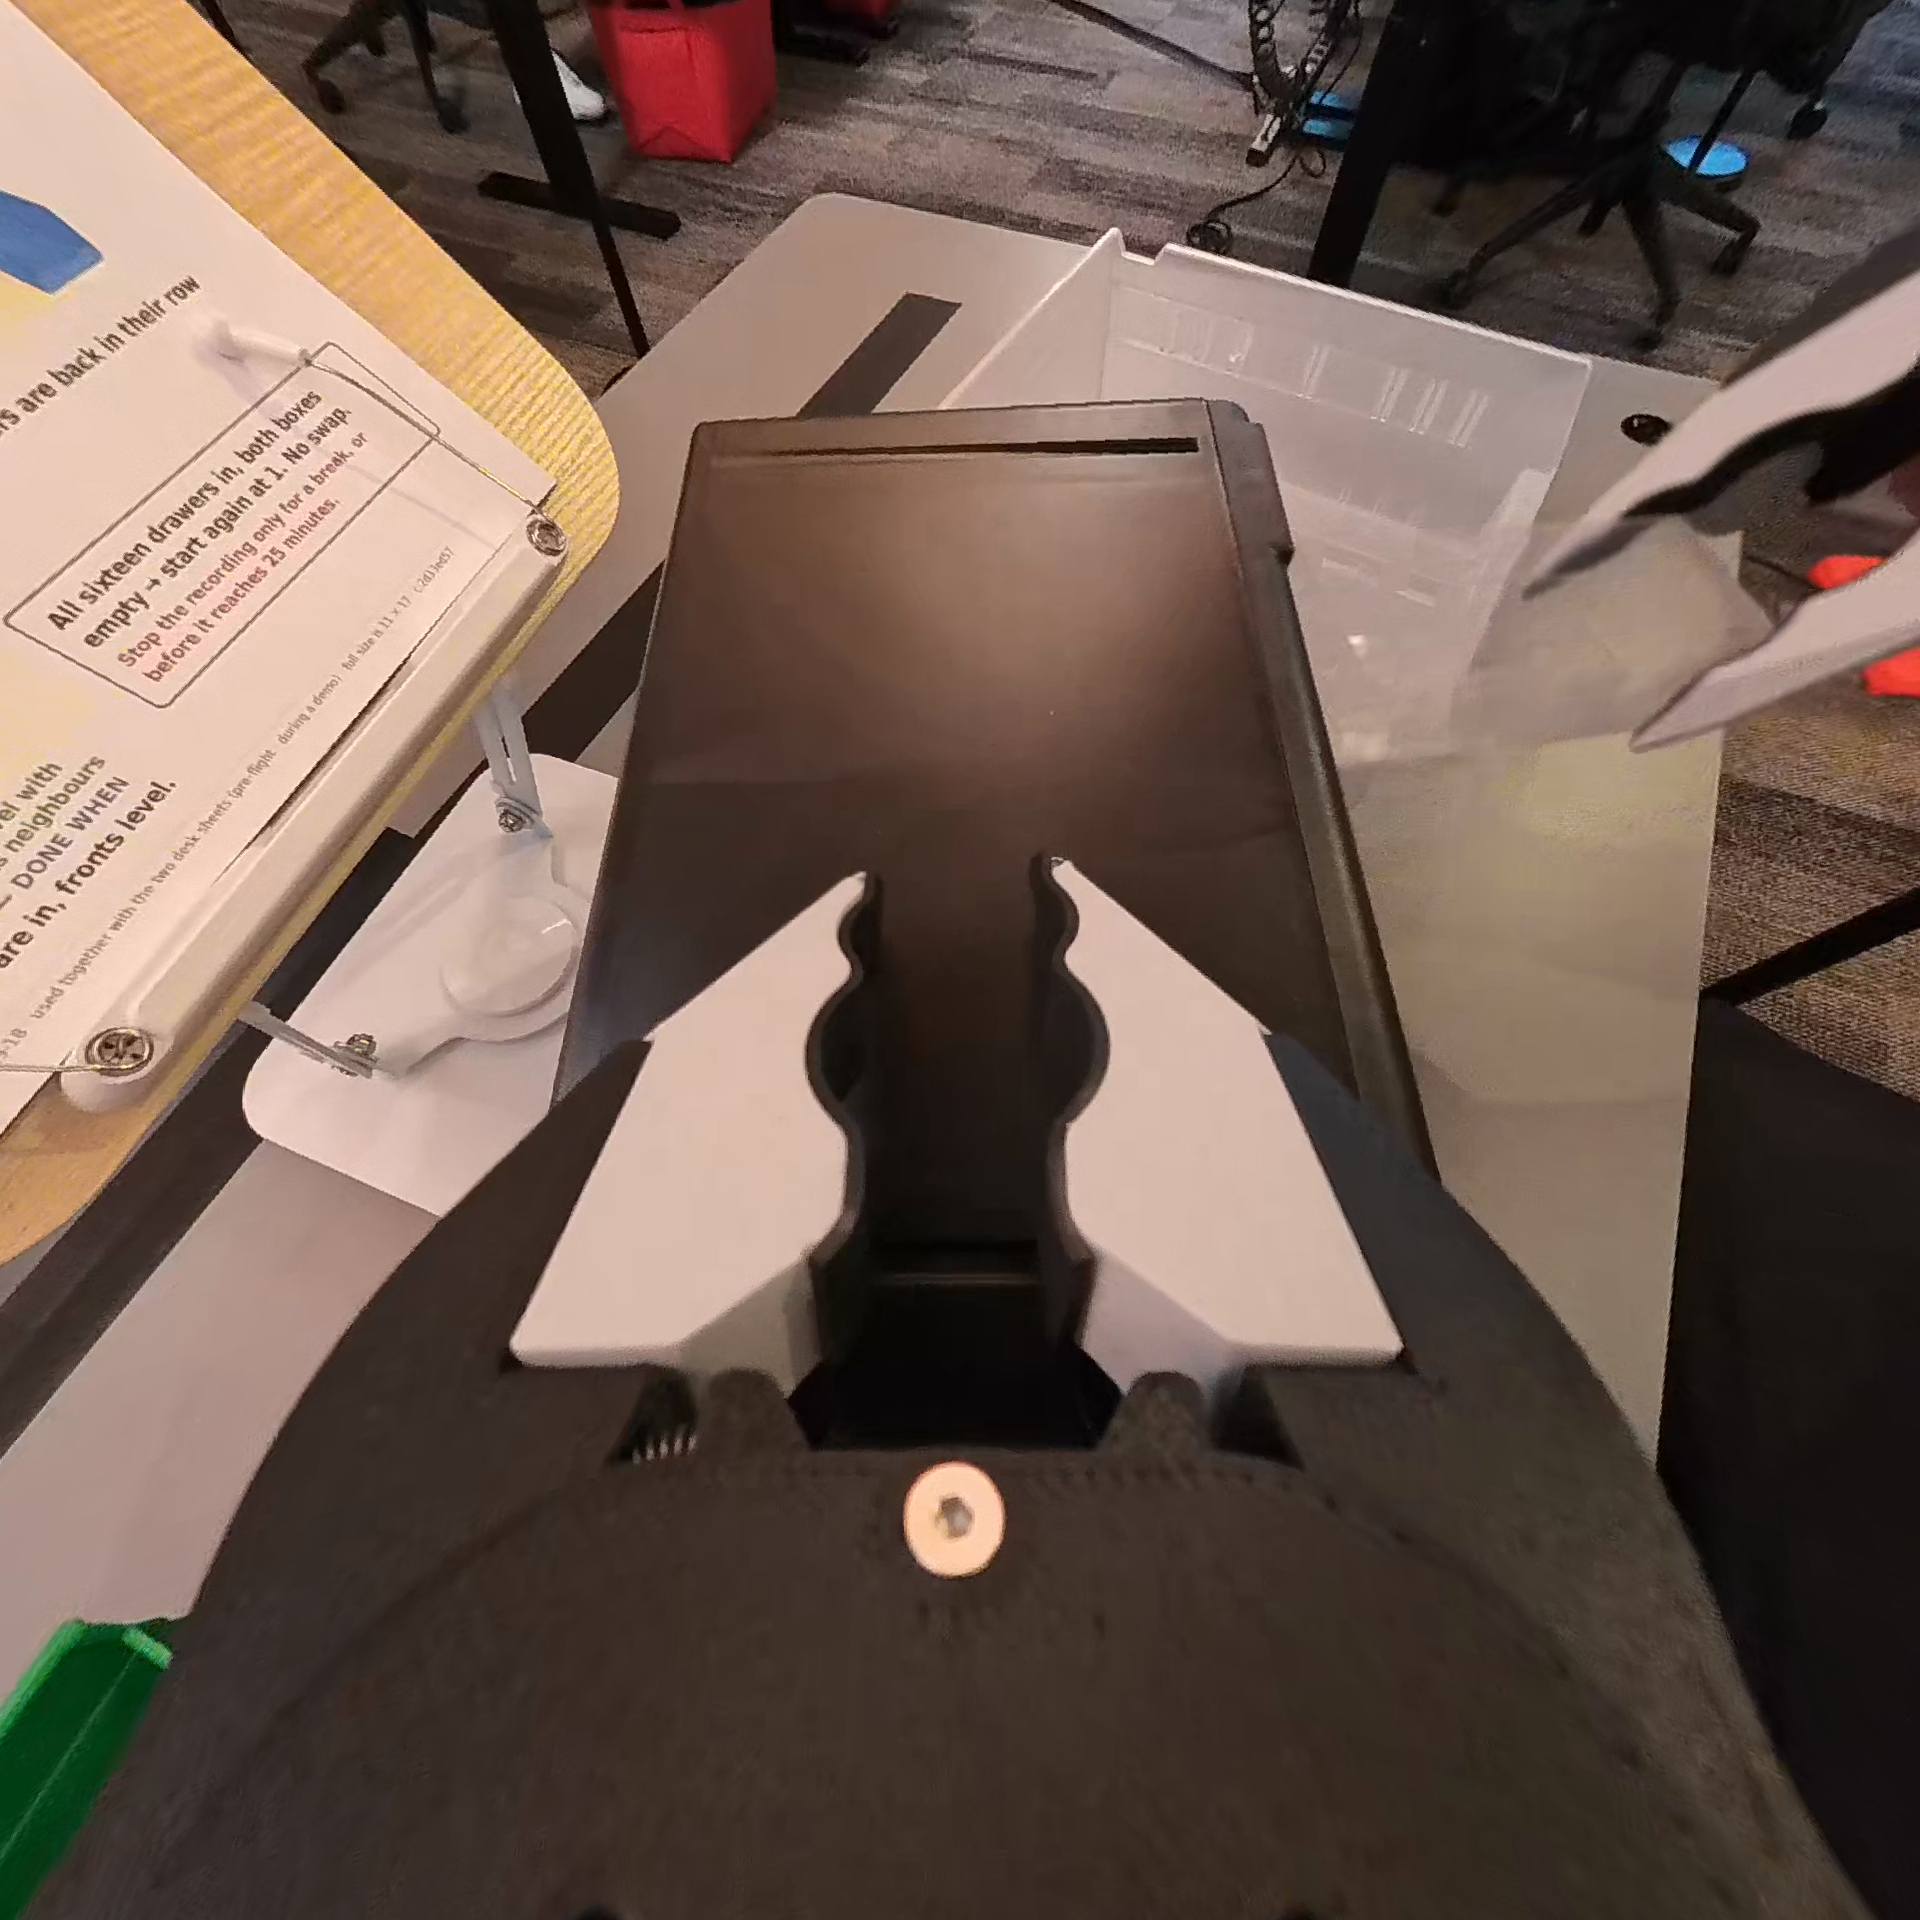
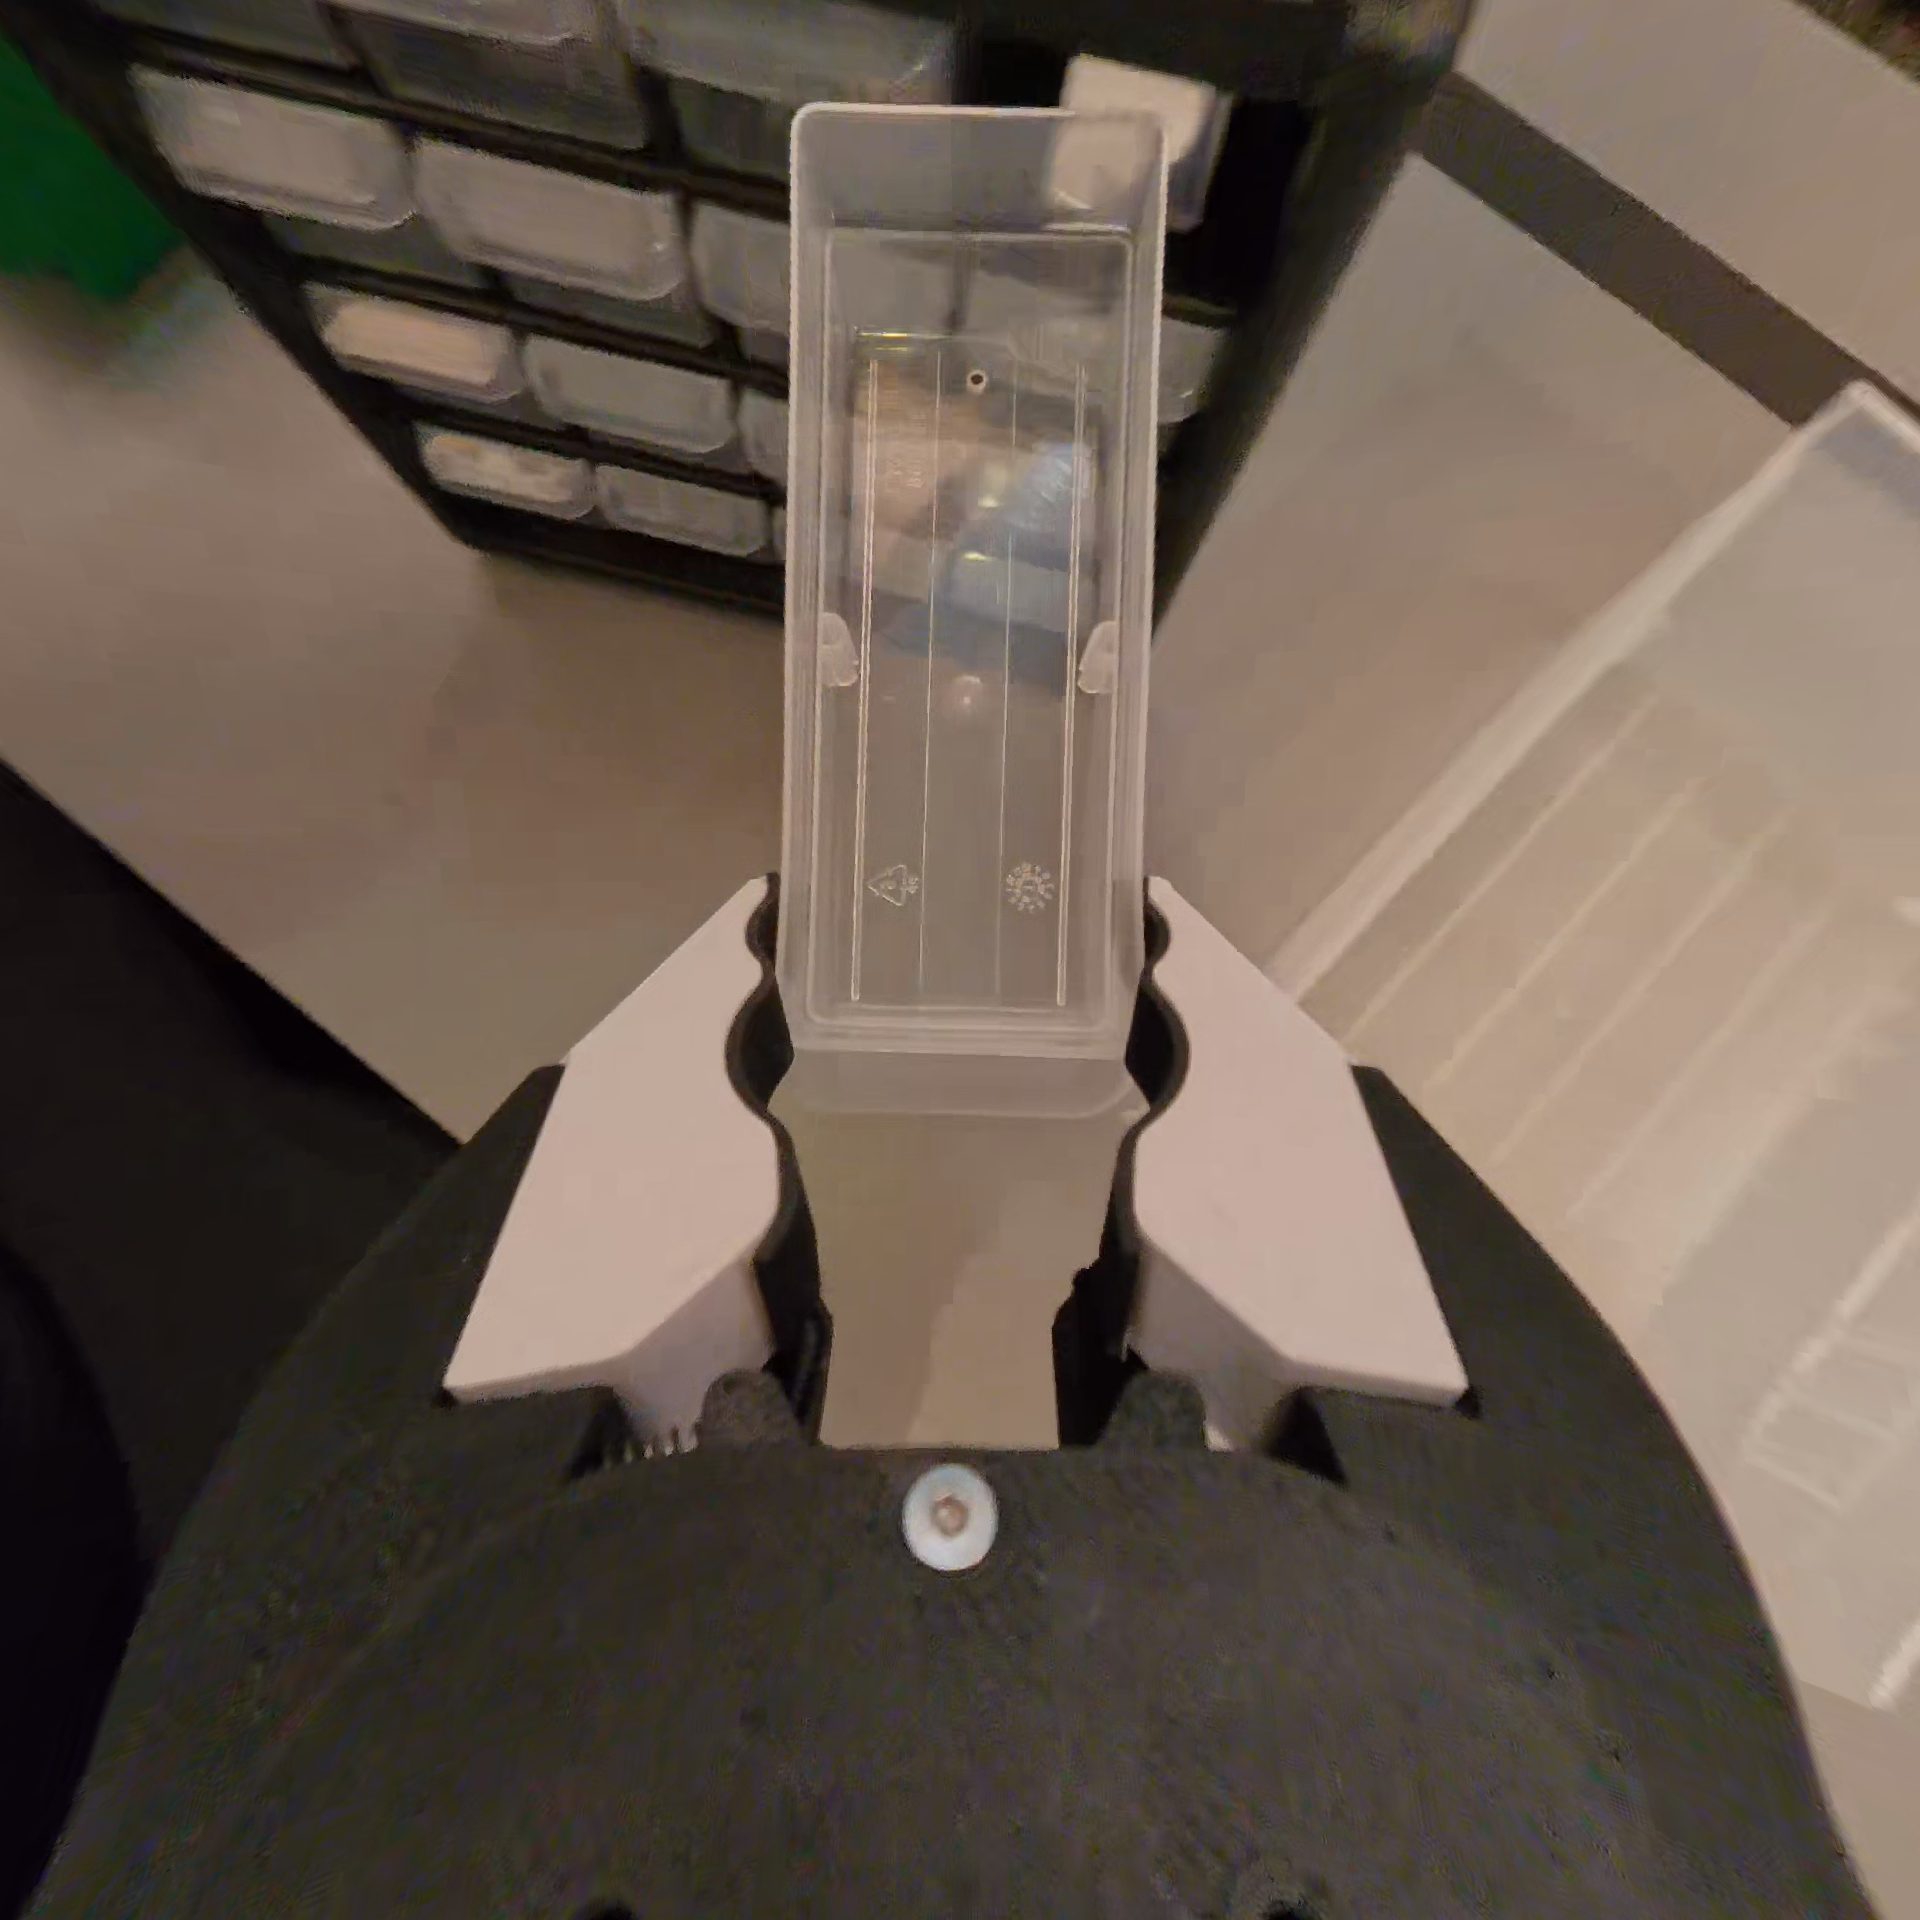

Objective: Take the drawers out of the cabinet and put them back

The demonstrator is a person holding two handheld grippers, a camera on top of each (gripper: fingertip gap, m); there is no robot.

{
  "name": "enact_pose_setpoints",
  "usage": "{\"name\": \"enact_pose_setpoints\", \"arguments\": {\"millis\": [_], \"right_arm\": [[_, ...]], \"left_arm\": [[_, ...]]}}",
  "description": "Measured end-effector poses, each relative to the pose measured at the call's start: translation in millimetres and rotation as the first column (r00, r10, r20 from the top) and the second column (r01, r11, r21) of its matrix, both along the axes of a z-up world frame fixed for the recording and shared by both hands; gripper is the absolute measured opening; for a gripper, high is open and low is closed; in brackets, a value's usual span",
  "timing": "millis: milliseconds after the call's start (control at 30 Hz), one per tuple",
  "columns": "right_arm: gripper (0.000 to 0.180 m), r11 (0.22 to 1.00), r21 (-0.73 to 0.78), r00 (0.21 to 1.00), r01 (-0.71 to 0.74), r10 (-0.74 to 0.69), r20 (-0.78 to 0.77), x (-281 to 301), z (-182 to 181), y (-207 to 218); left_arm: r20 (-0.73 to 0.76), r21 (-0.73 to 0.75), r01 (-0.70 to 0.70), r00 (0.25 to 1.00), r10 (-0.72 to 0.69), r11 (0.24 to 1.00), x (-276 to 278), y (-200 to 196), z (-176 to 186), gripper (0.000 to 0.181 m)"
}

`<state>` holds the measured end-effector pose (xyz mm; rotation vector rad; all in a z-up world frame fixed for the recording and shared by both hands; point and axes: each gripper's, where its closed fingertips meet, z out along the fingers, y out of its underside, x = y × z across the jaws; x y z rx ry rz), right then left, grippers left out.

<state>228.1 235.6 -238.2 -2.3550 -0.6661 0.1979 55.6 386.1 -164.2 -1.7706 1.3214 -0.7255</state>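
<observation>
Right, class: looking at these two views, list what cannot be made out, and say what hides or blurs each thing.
- Cabinet, right wrist view: drawer contents, blurred; the held clear drawer covers the slots behind it.
- Cabinet, left wrist view: only its dark top shows; its front faces away.
- Left hand-held gripper: whether it touches the cabinet top.
- Clear bin: contents, cut off by the cabinet and the right hand-held gripper.

Clear glossy plastic drawer [image 2: 961,623], smooth black plastic cabinet [image 1: 966,665], matt grey table [image 2: 312,675]

Clear drawer [image 2: 961,623], black cabinet [image 2: 1288,343], white-and-black tongs [image 2: 956,904], red bag [image 1: 686,73], green bin [image 1: 62,1725]
</observation>
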Motion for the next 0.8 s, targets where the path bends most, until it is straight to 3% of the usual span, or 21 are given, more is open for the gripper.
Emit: {"name": "enact_pose_setpoints", "arguments": {"millis": [267, 700, 800], "right_arm": [[0.064, 0.995, -0.077, 0.996, 0.067, -0.062, 0.058, 14.0, 1.7, 13.5], [0.063, 0.987, -0.046, 0.986, 0.155, -0.158, -0.061, -1.2, 5.6, 29.9], [0.063, 0.986, -0.051, 0.987, 0.16, -0.161, -0.016, -4.0, 2.2, 29.4]], "left_arm": [[-0.005, -0.001, 0.003, 1.0, -0.003, 1.0, -0.2, 0.7, -0.5, 0.023], [-0.063, -0.009, 0.016, 0.998, -0.017, 1.0, 0.4, 0.9, -4.7, 0.02], [-0.069, -0.012, 0.022, 0.997, -0.022, 1.0, 0.7, 0.4, -5.3, 0.02]]}}
